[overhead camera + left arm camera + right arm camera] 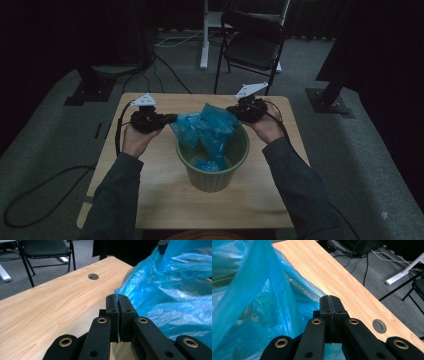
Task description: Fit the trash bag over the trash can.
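A crumpled blue plastic bag hangs over and partly inside a green ribbed bin in the middle of the wooden table. My left gripper is at the bag's left edge. In the left gripper view its jaws are shut, with the bag's edge pinched at their tips. My right gripper holds the bag's right edge. In the right gripper view it is shut, and the thin blue film runs in at its tip. The bag stretches between the two grippers above the bin's rim.
A black folding chair stands behind the table's far edge. Cables trail over the grey carpet at the left. The tabletop has a round cable hole near its far edge, and a second hole shows in the right gripper view.
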`<state>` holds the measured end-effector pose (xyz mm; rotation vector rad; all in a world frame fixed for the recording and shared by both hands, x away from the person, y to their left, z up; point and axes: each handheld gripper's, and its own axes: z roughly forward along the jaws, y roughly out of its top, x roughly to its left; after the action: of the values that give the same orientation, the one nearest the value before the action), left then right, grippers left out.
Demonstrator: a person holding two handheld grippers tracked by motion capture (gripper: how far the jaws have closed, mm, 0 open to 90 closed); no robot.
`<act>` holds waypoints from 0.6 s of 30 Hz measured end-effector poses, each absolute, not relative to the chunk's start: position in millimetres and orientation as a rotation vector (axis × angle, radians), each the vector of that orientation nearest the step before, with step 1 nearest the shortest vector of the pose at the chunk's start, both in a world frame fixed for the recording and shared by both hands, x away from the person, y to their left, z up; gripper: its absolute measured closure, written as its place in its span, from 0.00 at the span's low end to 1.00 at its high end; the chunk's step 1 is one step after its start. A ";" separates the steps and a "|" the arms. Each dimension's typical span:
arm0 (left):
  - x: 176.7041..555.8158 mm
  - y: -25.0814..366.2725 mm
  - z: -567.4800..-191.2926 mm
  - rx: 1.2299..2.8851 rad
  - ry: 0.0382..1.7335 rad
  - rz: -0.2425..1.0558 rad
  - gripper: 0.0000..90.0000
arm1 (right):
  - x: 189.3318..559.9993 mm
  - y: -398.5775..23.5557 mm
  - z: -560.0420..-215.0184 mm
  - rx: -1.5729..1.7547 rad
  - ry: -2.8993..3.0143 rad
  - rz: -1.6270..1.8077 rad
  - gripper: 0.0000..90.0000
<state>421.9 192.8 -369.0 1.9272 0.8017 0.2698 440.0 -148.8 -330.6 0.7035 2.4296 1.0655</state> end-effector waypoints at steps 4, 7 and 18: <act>432.0 191.9 -377.4 1.913 0.842 0.230 0.98 | 447.5 -149.9 -335.0 0.738 2.435 1.071 1.00; 438.8 189.5 -383.7 1.913 0.858 0.194 0.98 | 451.4 -151.8 -338.5 0.760 2.441 1.063 1.00; 444.7 175.7 -398.8 1.944 0.876 0.134 0.97 | 459.0 -165.2 -353.9 0.832 2.476 1.094 1.00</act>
<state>444.7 175.7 -398.8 1.9439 0.8755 0.1343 459.0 -165.2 -353.9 0.8324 2.4764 1.0943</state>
